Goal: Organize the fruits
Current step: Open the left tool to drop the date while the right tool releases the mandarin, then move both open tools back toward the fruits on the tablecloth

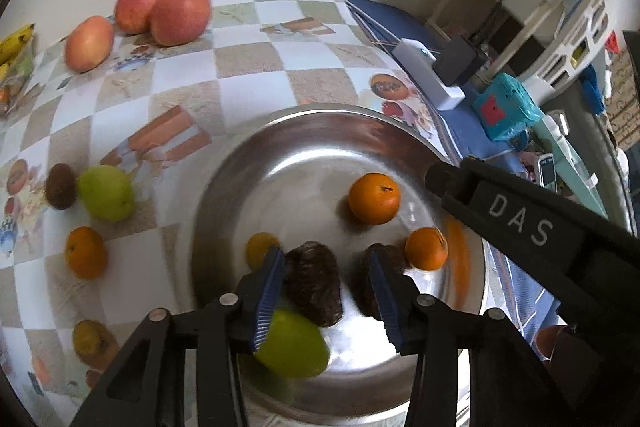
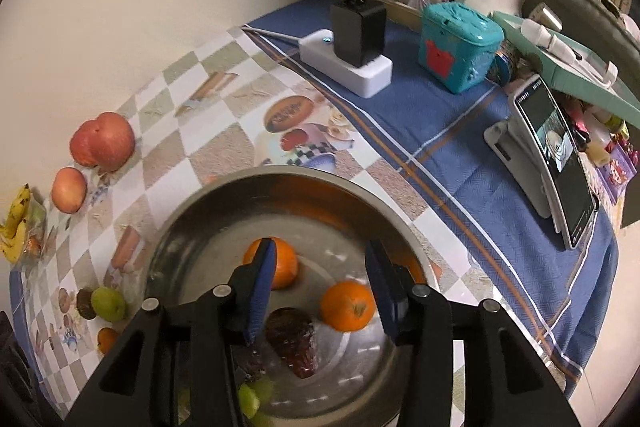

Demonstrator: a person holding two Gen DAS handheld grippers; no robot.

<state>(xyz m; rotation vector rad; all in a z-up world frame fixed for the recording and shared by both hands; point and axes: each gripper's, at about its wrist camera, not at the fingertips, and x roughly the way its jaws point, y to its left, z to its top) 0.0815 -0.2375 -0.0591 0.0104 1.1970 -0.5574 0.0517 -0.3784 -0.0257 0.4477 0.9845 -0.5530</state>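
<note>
Fruit going into the steel bowl: letting go cleanly

Fruit already gathered sits in the wide, shallow stainless-steel bowl (image 1: 304, 131), which fills the lower middle of both wrist views. In the left wrist view it holds a round green fruit (image 1: 294, 345) at the bottom edge, two dark brown rough-skinned fruits (image 1: 314, 279) side by side, and two bright oranges (image 1: 374, 197) toward the right. The left hand-held gripper (image 1: 326, 287) hangs over the bowl with its blue-padded jaws partly apart. The green fruit lies just below the left pad and looks blurred, so I judge it freshly released; nothing is pinched between the pads. The right hand-held gripper (image 2: 322, 285) is likewise partly open above the bowl, with the small orange (image 2: 347, 306) low between its pads but seemingly not pressed by them.

To finish this step well, both sets of jaws should clear the fruit before travelling sideways, so no pad nudges an orange or sets the green fruit rolling against the rim. A straight lift is the safer path. The shallow wall means a rolling fruit could climb out, so wait for it to settle.

Outward on the checked tablecloth of the bench (image 1: 188, 75), more fruit awaits: a green fruit (image 1: 105, 193) touching a small brown one at mid left, an orange (image 1: 86, 251) below them, and three red apples (image 1: 180, 13) at upper left, with yellow bananas (image 1: 14, 43) at the left edge. The near pieces at mid left seem the sensible next pick.
</note>
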